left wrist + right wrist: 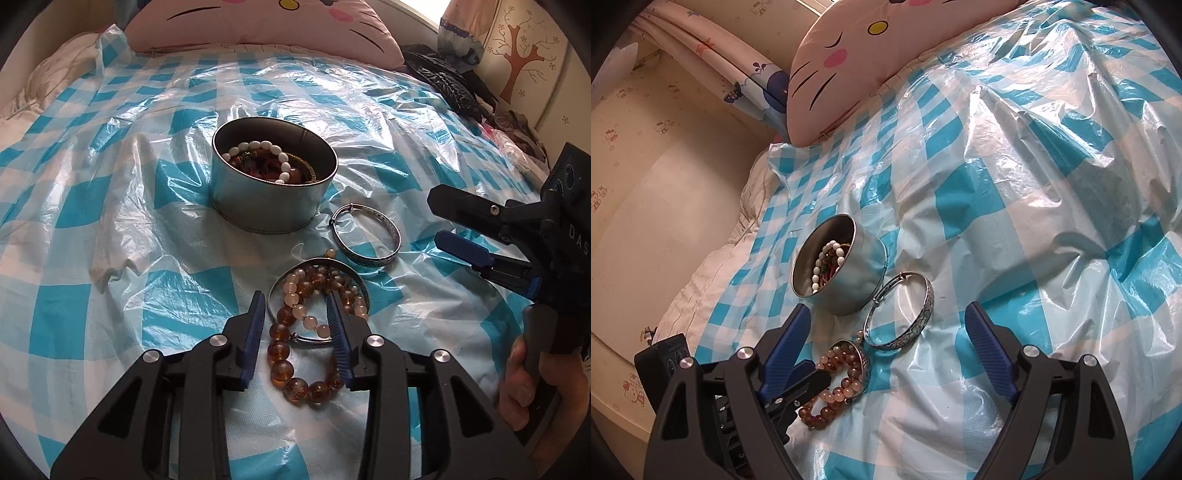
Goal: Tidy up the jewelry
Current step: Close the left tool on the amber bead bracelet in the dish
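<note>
Amber bead bracelet w/ pale pink bead strand and a plain metal bangle lie piled on the bed's checked plastic sheet, between the left tool fingers. Left tool narrow, part-open; pads straddle pile, no clamp seen. Ahead of it: engraved silver bangle, then round tin w/ white beads inside. Right tool wide, nothing held, engraved bangle just ahead. Cat-face pillow far behind.

Both wrist views look steeply down at the bed from close by; the right one faces leftward. Both share the round tin.
</note>
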Available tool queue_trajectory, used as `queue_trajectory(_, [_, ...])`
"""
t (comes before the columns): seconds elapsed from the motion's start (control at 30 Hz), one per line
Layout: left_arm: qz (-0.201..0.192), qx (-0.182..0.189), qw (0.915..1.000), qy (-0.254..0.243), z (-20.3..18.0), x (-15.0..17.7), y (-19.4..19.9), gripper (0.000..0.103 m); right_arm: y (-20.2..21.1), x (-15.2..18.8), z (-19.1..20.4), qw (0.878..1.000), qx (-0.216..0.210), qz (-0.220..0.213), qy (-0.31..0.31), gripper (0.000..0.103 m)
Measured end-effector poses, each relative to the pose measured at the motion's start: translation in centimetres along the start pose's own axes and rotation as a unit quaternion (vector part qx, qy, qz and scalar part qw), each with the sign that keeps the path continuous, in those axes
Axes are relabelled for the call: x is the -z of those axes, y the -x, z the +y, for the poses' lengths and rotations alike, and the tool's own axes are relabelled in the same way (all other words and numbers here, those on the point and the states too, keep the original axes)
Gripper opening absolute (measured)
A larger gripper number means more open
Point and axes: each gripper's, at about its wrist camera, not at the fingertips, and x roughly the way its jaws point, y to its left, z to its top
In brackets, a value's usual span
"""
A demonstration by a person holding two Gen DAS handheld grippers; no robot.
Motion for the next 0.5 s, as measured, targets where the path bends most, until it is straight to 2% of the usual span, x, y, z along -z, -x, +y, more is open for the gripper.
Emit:
queue_trajectory(0.03, [0.0,-0.003,1.0,-0.005,-0.2,0.0,-0.1,0.033,0.0,0.0,0.0,1.0,0.0,0.0,0.0,0.082])
queue_trajectory(0.1, [-0.004,-0.01,0.9998,-0.018,-0.6,0.0,-0.2,0.02,-0.1,0.0,0.0,1.0,0.001,0.001,0.001,0.082])
queue_trajectory(0.13, [-0.007,-0.015,0.9995,-0.026,-0.8,-0.1,-0.1,0.01,-0.1,0.0,0.0,1.0,0.001,0.002,0.0,0.082])
queue_trajectory(0.17, [-0.012,-0.018,0.9993,-0.031,-0.9,-0.1,0.1,0.007,-0.2,0.0,0.0,1.0,0.001,0.002,0.0,0.082])
queue_trajectory(0.27, [-0.029,-0.005,0.9994,-0.017,-0.6,-0.3,1.0,0.007,-0.2,0.0,0.0,1.0,0.001,0.003,-0.001,0.082])
queue_trajectory(0.37, [-0.054,0.031,0.9977,0.028,1.0,-0.7,2.3,0.007,-0.2,0.0,-0.1,1.0,0.003,0.004,0.001,0.082])
queue_trajectory(0.5, [-0.1,0.082,0.9874,0.092,3.5,-0.9,4.3,0.007,-0.4,0.1,0.3,1.0,0.014,0.006,0.011,0.082])
